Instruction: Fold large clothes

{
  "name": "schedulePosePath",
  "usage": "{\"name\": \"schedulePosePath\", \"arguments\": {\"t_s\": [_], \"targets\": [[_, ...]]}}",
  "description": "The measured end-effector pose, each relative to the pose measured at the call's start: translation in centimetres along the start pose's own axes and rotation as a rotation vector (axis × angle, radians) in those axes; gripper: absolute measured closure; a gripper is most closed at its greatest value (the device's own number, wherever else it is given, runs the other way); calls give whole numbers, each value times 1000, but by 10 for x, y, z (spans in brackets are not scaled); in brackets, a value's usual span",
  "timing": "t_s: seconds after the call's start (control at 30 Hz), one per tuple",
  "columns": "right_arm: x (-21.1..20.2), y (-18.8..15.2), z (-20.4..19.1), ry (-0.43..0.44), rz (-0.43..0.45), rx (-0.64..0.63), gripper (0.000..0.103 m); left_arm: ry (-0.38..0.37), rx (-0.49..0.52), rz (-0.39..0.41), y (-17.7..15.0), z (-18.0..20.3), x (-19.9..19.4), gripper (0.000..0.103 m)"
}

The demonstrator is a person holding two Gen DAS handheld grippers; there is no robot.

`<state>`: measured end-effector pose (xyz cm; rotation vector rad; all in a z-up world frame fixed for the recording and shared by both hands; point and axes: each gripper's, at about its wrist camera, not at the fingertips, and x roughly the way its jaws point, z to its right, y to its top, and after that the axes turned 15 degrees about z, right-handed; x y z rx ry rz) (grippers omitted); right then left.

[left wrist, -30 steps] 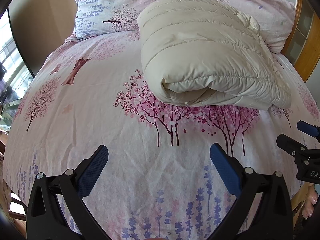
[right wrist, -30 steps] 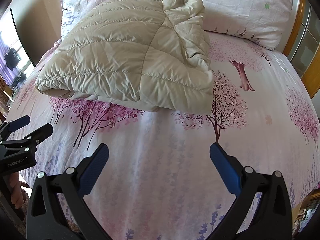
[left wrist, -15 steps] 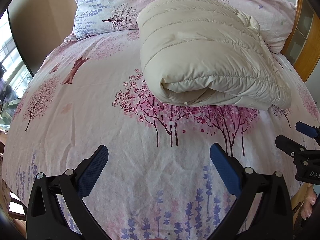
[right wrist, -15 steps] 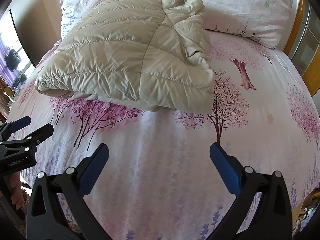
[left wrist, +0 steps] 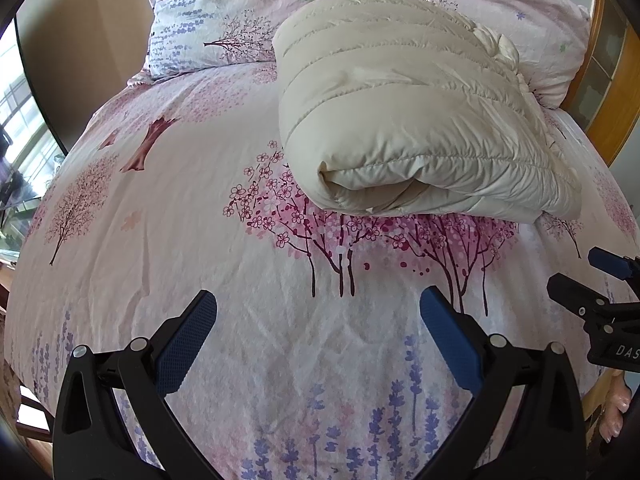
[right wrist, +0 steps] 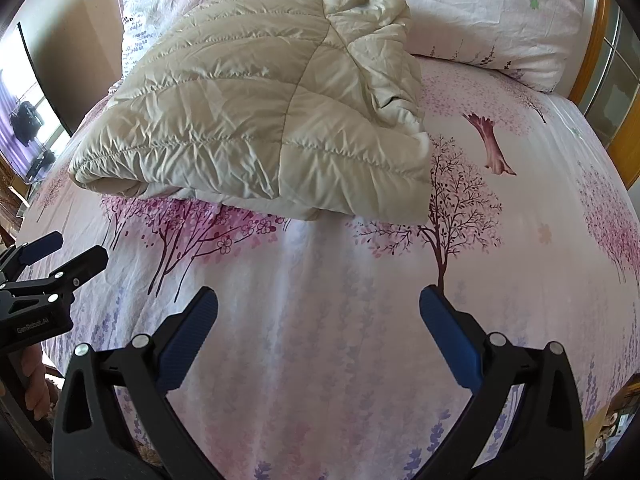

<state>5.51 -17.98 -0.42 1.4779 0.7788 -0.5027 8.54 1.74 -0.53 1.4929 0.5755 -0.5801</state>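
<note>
Jacket (left wrist: 416, 120), cream quilted puffer, lies folded into a thick bundle on the bed, toward the pillow end, clear of both tools. Near to far from there. Left gripper (left wrist: 318, 314) fills the bottom of the left wrist view, blue pads spread wide, nothing between them, over the floral sheet (left wrist: 240, 320). Right gripper (right wrist: 318, 314) sits the same way in the right wrist view, pads wide apart, holding nothing. Each gripper also shows at the edge of the other view: the right one (left wrist: 592, 272) at the right edge of the left view, the left one (right wrist: 60, 254) at the left edge of the right view, both with fingers parted. Bare fingers of a hand (right wrist: 36, 384) grip the left tool's handle at the lower left.

Beyond the pads, sheet with lavender print, then pink blossom trees. Jacket's rolled fold edge (left wrist: 380, 192) faces the left gripper; its flat quilted top (right wrist: 256, 120) faces the right one. Bunched fabric (right wrist: 368, 4) sits at its far end. Behind it, two pillows (left wrist: 208, 16) (right wrist: 492, 16) in matching print; the jacket touches or overlaps them. Wooden frame (left wrist: 620, 92) at far right, window (right wrist: 28, 120) at far left.
</note>
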Motion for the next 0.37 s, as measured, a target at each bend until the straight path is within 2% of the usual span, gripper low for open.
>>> {"name": "schedulePosePath", "arguments": {"t_s": [0.37], "targets": [[1, 0, 1, 2, 1, -1, 2, 3, -8, -11, 2, -4, 4, 1]]}}
